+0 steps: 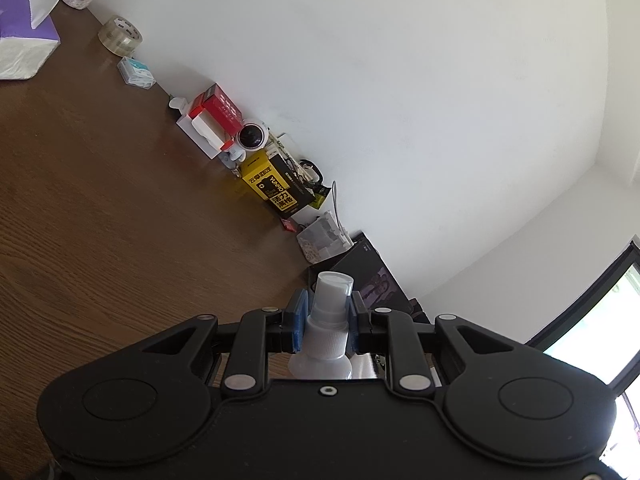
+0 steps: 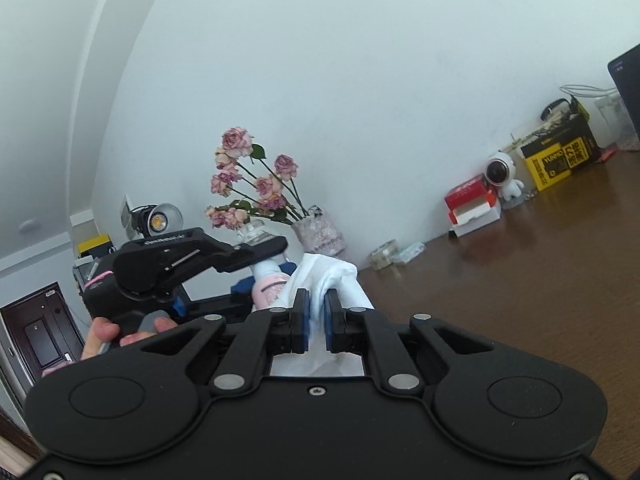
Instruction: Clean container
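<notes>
Bench [image 1: 100, 208] of dark wood runs along the white wall, its far edge crowded with boxes, a tape roll [image 1: 120, 35] and a vase of faded roses [image 2: 248, 184], leaving the near part free for work. Above it the left claw [image 1: 326, 316] is clamped on the neck of a small white spray bottle [image 1: 328, 320], lifted clear of the wood, apparently so the other side can reach it. Beside it the right claw [image 2: 316, 318] pinches a folded white cloth [image 2: 332, 276], bunched forward toward the bottle in the right wrist view, probably for wiping. Wiping looks about to start.
</notes>
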`<state>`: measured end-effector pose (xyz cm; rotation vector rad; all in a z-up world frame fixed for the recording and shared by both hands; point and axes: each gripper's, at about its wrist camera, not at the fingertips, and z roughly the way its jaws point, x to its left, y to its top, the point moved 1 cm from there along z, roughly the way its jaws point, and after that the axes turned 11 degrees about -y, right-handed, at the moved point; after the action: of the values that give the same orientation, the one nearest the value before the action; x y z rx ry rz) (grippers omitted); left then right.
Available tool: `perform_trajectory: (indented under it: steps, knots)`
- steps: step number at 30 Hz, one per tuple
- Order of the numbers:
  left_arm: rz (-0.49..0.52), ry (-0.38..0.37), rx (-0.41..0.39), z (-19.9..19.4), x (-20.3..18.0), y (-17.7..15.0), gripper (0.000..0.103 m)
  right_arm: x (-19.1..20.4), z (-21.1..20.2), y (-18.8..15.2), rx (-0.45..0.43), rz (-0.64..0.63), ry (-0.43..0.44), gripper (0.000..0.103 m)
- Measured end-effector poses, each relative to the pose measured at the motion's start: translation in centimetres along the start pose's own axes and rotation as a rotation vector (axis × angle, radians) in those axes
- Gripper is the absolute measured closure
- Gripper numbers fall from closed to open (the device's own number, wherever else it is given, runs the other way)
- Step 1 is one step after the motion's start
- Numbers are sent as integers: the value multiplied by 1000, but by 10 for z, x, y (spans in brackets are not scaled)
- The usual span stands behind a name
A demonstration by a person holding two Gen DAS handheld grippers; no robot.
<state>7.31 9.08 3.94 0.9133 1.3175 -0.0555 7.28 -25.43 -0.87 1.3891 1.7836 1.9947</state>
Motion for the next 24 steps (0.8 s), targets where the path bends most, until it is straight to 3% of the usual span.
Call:
perform_trajectory:
  steps: [9, 15, 19, 24]
  knots:
    - [1, -3, 5, 2, 0, -2, 82, -9, 23, -23, 149, 82, 7, 95]
    - [1, 1, 8, 1, 2, -4, 82, 1, 29, -37, 221, 71, 40, 95]
    - [12, 10, 6, 0, 2, -4, 82, -3, 24, -34, 205, 63, -5, 95]
    - [41, 39, -1, -3, 2, -5, 82, -5, 12, -16, 120, -3, -137, 95]
